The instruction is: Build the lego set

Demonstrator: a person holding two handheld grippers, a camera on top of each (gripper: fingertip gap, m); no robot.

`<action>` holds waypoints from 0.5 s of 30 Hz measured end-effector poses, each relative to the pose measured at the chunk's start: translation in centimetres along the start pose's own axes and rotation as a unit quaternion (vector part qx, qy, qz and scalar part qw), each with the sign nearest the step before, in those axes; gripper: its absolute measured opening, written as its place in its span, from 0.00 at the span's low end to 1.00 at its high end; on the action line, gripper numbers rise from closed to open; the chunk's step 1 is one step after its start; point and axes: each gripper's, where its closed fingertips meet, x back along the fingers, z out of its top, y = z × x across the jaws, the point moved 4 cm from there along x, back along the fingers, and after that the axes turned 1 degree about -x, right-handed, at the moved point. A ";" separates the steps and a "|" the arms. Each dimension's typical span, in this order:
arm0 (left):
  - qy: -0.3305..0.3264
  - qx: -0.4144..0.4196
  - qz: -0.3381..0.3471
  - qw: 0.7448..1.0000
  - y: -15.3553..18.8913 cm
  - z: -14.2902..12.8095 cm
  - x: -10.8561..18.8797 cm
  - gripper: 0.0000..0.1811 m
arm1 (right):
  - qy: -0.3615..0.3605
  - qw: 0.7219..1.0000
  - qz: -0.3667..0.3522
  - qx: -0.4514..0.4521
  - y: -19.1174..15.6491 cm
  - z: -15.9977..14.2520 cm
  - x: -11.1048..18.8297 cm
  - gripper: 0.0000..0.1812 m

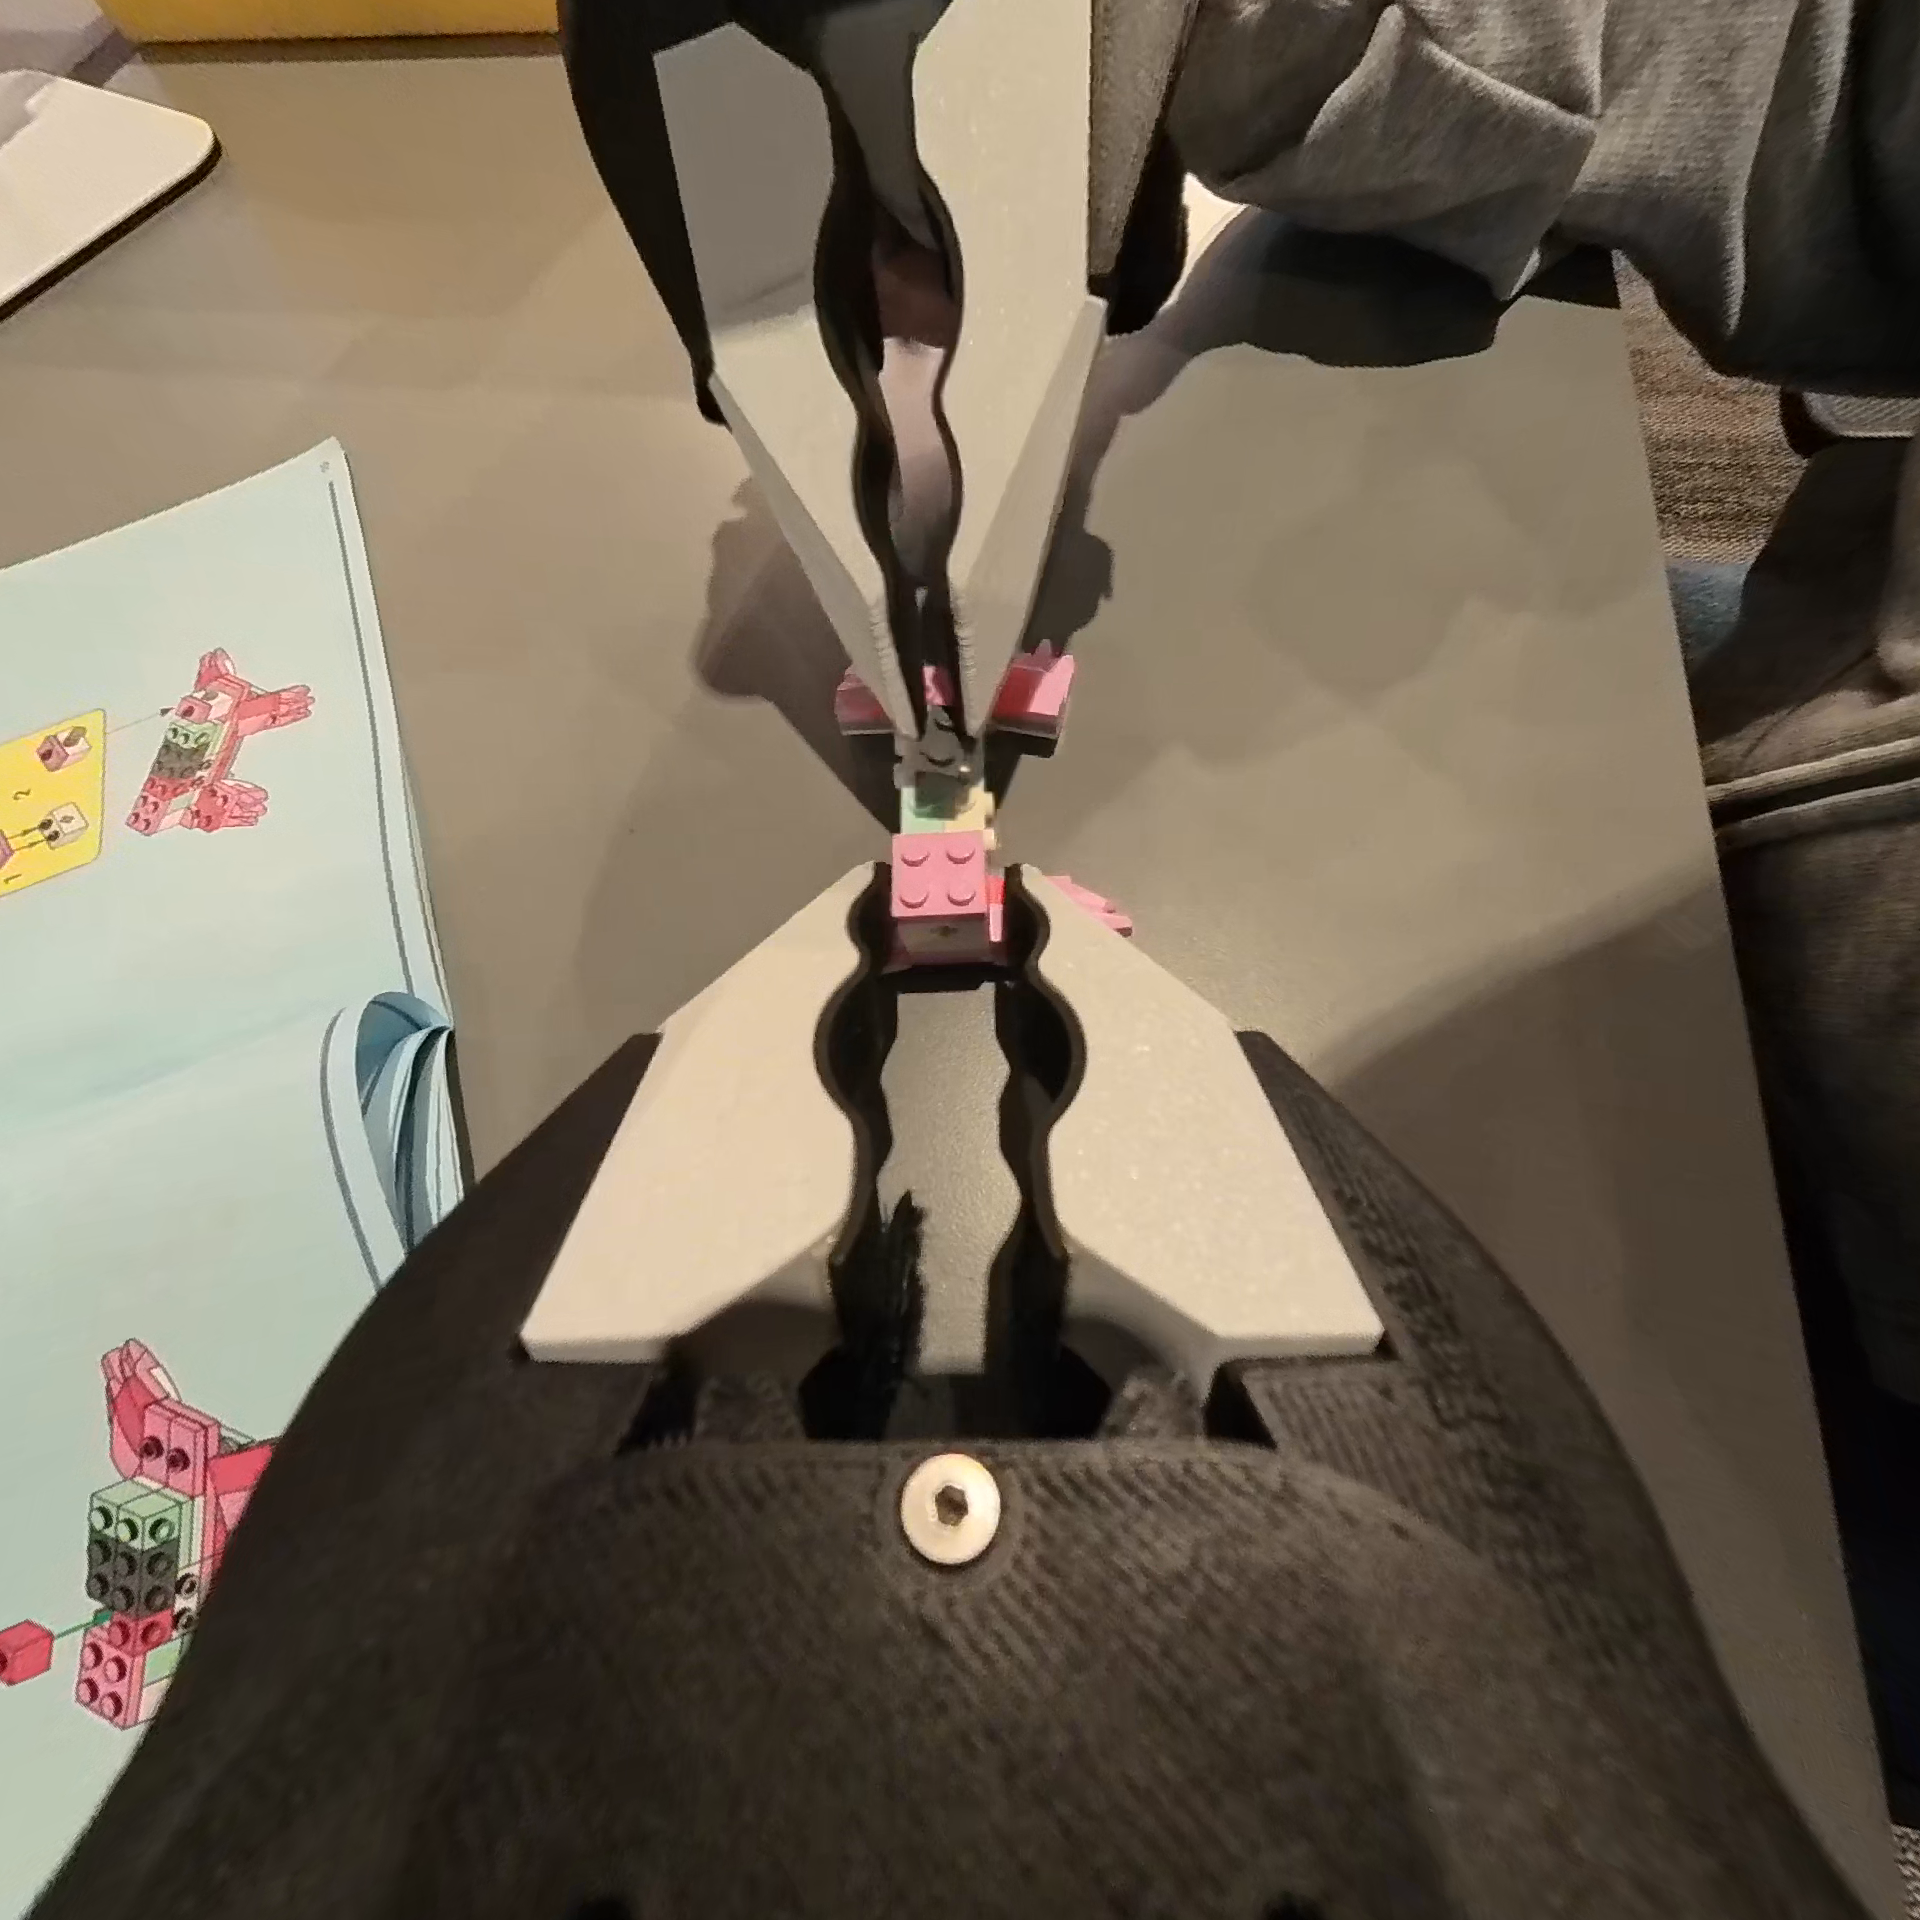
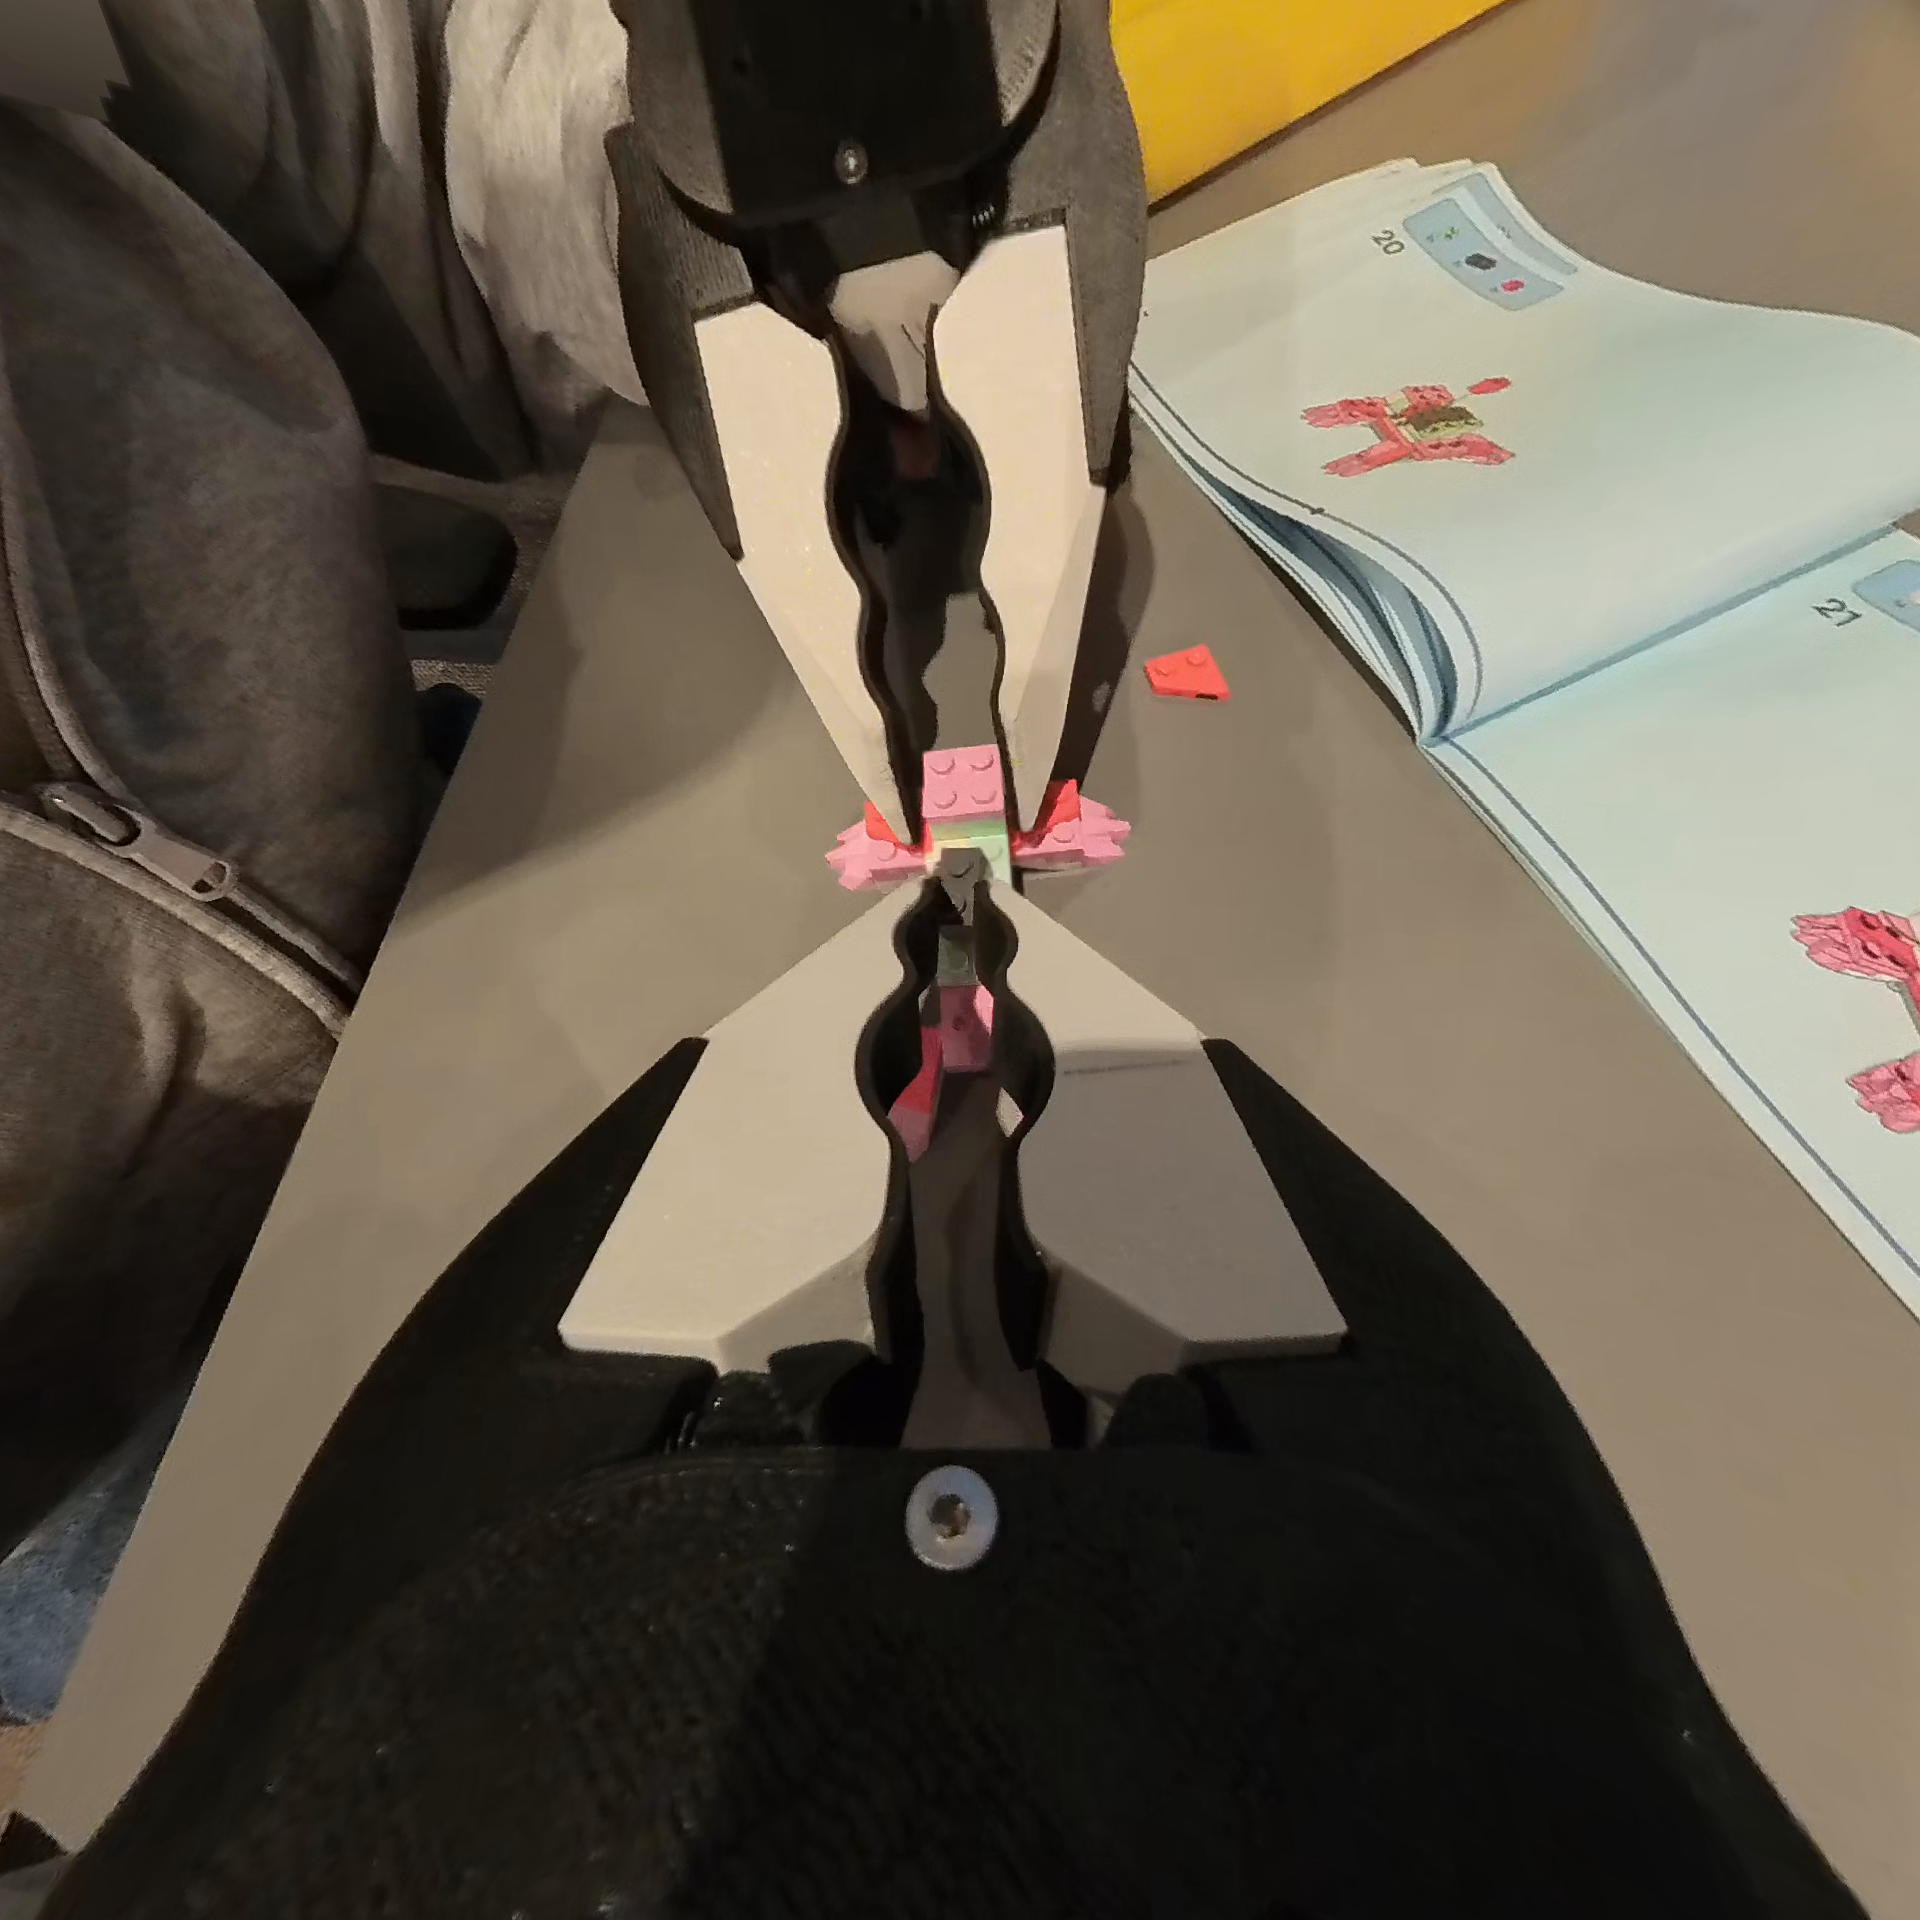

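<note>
Pink-and-green lego model (image 1: 940, 883) between both jaws

both claws (image 2: 958, 902) pinch the pink lego model (image 2: 966, 805)

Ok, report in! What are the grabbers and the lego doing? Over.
Left gripper shut on the model, at its pink block. Right gripper shut on a small grey piece at the model. Loose red piece off to the side, nothing blocking.

Open pale blue paper instruction booklet (image 2: 1662, 499): one printed step number heads each of the two facing pages; small count marks sit in its yellow inset panel (image 1: 47, 800), too small to read.
</note>
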 end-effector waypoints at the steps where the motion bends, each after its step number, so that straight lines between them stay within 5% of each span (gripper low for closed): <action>1: 0.000 0.001 -0.001 1.000 0.0 0.0 0.0 0.11 | -0.001 1.000 0.003 0.001 -0.1 0.0 -0.1 0.02; 15: -0.001 0.012 -0.004 1.000 -0.2 0.0 -0.1 0.09 | -0.017 0.999 0.030 -0.027 0.0 0.2 -0.4 0.02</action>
